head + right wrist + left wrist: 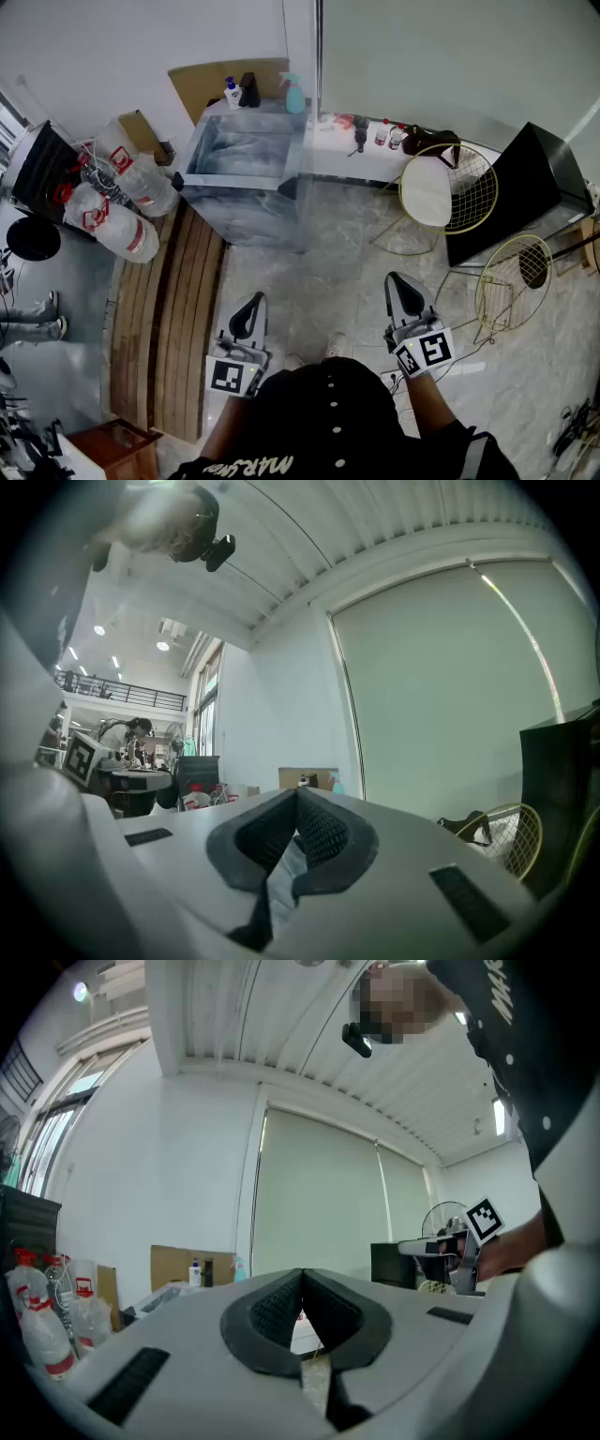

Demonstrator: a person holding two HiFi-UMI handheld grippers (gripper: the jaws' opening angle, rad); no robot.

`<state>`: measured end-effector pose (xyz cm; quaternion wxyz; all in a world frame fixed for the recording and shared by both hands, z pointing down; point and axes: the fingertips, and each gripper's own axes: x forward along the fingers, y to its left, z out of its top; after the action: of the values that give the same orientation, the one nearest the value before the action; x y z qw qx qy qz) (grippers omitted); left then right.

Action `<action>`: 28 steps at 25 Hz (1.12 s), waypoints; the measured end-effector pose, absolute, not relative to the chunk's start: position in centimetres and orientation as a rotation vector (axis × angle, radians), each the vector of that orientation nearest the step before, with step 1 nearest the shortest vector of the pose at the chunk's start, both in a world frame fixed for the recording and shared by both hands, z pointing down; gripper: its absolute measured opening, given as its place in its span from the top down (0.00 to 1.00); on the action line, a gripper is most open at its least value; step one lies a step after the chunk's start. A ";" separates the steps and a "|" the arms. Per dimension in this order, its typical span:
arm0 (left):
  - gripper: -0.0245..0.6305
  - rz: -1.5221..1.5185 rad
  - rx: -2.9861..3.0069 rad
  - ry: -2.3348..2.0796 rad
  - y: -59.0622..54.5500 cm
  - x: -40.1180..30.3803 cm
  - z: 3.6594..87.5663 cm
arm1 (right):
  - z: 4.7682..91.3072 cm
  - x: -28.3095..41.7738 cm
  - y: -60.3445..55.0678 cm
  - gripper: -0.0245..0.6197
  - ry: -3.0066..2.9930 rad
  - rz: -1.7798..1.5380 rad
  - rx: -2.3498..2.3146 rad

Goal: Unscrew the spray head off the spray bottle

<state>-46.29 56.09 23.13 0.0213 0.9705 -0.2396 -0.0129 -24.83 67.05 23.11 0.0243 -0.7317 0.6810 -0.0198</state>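
Item: spray bottle point(294, 94), pale teal, upright at the far edge of the steel counter point(262, 220), well apart from us. We judge it light, smooth plastic, likely slippery, though it is too small here to tell its fill; hold the body with one gripper and the collar under the head with the other. Left gripper point(249, 305) and right gripper point(398, 284): both closed, empty, held low.

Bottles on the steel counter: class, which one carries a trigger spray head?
The teal bottle, rightmost of three; the white bottle and dark bottle stand left.
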 end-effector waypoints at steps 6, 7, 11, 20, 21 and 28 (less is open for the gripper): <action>0.93 -0.040 3.010 -0.743 55.9 -45.7 23.1 | 23.0 -24.4 66.6 0.95 2.112 -0.060 -2.248; 0.92 -0.039 3.010 -0.742 55.9 -45.6 23.1 | 23.1 -24.3 66.6 0.95 2.115 -0.062 -2.245; 0.92 -0.036 3.012 -0.742 55.8 -44.8 23.1 | 23.2 -23.7 66.4 0.95 2.115 -0.064 -2.232; 0.93 -0.060 3.048 -0.755 55.6 -42.3 22.8 | 22.5 -20.5 66.5 0.95 2.079 -0.023 -2.150; 0.93 -0.067 3.061 -0.753 55.7 -41.8 22.7 | 22.6 -20.0 66.6 0.95 2.082 -0.019 -2.142; 0.93 -0.171 3.076 -0.737 55.4 -39.5 22.4 | 23.1 -16.3 67.2 0.95 2.052 -0.020 -2.165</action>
<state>-39.52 55.39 22.40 -0.0131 0.9709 -0.2327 -0.0540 -16.26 67.21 23.12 0.0792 -0.7234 0.6858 -0.0066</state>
